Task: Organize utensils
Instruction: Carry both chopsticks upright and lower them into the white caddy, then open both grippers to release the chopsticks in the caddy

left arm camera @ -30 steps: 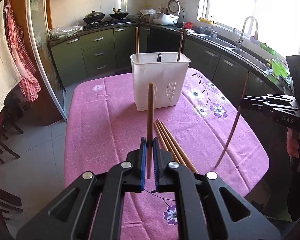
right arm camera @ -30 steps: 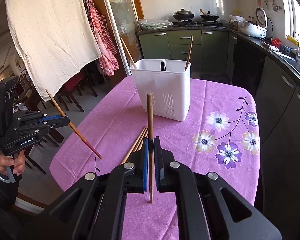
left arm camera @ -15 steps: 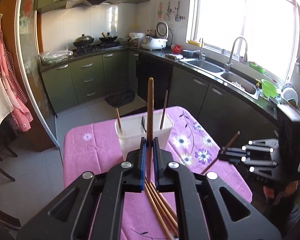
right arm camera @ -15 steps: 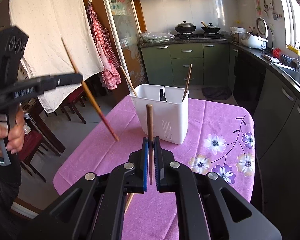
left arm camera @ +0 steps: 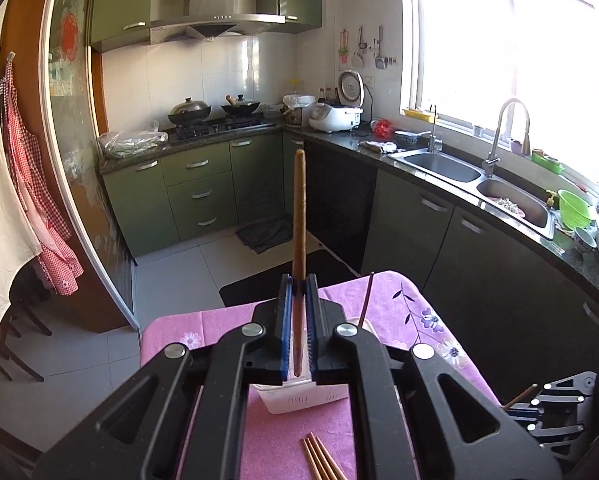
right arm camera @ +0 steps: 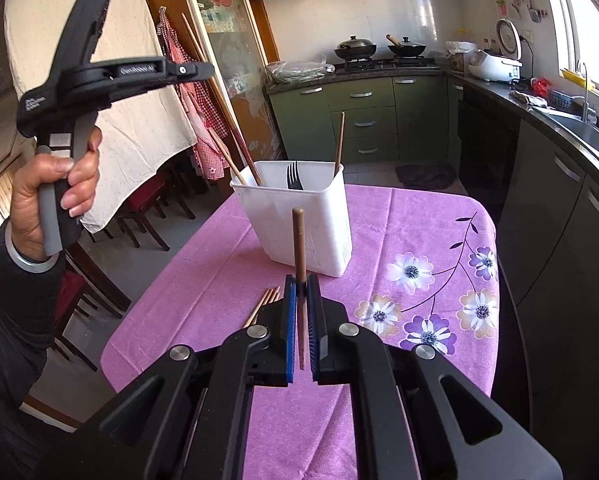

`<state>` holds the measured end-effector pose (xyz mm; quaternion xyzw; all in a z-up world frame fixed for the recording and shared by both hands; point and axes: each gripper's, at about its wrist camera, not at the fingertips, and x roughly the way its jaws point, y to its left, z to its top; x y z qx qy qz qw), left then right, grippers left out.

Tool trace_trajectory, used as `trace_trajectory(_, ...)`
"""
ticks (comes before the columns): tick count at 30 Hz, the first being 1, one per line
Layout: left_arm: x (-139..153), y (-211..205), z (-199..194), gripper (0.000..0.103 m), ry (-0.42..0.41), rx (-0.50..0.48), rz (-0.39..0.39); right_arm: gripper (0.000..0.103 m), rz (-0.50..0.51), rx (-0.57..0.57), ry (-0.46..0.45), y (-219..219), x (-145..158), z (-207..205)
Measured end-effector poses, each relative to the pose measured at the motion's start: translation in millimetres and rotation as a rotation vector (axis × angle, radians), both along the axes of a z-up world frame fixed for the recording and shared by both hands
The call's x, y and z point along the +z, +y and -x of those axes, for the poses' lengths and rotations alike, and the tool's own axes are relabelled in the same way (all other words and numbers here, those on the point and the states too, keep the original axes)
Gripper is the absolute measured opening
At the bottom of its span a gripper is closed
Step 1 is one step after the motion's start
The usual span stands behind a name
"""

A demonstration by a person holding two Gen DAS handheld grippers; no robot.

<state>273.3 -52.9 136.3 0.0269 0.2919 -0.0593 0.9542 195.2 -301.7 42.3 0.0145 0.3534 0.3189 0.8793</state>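
My left gripper (left arm camera: pixel 297 284) is shut on a brown chopstick (left arm camera: pixel 299 216) and holds it high, upright over the white utensil holder (left arm camera: pixel 299 398). In the right wrist view the left gripper (right arm camera: pixel 203 70) is raised at the left, and its chopstick (right arm camera: pixel 219 92) slants down with its tip inside the holder (right arm camera: pixel 295 216). My right gripper (right arm camera: pixel 301 284) is shut on another chopstick (right arm camera: pixel 298 240), short of the holder. The holder also has a fork (right arm camera: pixel 294 176) and chopsticks in it. Loose chopsticks (right arm camera: pixel 263 306) lie on the pink tablecloth (right arm camera: pixel 379 240).
The table stands in a kitchen with green cabinets (left arm camera: pixel 199 188), a sink counter (left arm camera: pixel 459 172) to the right and dark chairs (right arm camera: pixel 147 208) to the left. A white cloth (right arm camera: pixel 79 40) hangs at the left.
My left gripper has risen and moved over the holder, lowering its chopstick's tip into it. My right gripper has moved a little and still holds its chopstick.
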Motion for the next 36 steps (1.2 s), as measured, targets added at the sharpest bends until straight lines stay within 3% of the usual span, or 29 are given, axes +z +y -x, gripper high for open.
trace_trajectory(7, -47.7, 3.7, -29.2, 0.007, 0.124, 0.016, -0.038, 0.006, 0.009, -0.011, -0.023, -0.9, 12.8, -5.6)
trace_trajectory(9, -55.8, 4.8, -31.4, 0.016, 0.139, 0.016, -0.054, 0.006, 0.012, -0.012, -0.033, 1.7, 19.4, -8.4)
trace_trajectory(12, -57.5, 9.3, -28.8, 0.026, 0.138, 0.010, -0.037, 0.006, 0.012, -0.009, -0.042, 5.6, 30.9, -13.5)
trace_trajectory(16, -43.8, 17.5, -11.0, 0.030, 0.090, 0.011, -0.006, 0.006, 0.001, -0.011, -0.064, 9.2, 49.2, -21.4)
trace_trajectory(22, -30.8, 34.9, 46.5, 0.067, -0.042, 0.061, 0.016, 0.006, -0.107, -0.038, -0.152, 4.9, 108.5, -38.6)
trace_trajectory(24, -35.4, 37.0, 66.3, 0.087, -0.065, 0.080, 0.002, 0.006, -0.141, -0.053, -0.192, 6.0, 130.8, -46.1)
trace_trajectory(26, -42.1, 39.8, 84.4, 0.096, -0.083, 0.102, -0.008, 0.006, -0.159, -0.075, -0.230, 10.9, 147.1, -54.0)
trace_trajectory(31, -59.8, 49.2, 116.6, 0.096, -0.109, 0.168, -0.017, 0.006, -0.167, -0.113, -0.243, 31.4, 160.2, -88.0)
trace_trajectory(36, -80.8, 62.9, 126.6, 0.096, -0.048, 0.175, 0.052, 0.006, -0.090, -0.143, -0.196, 58.6, 129.1, -125.3)
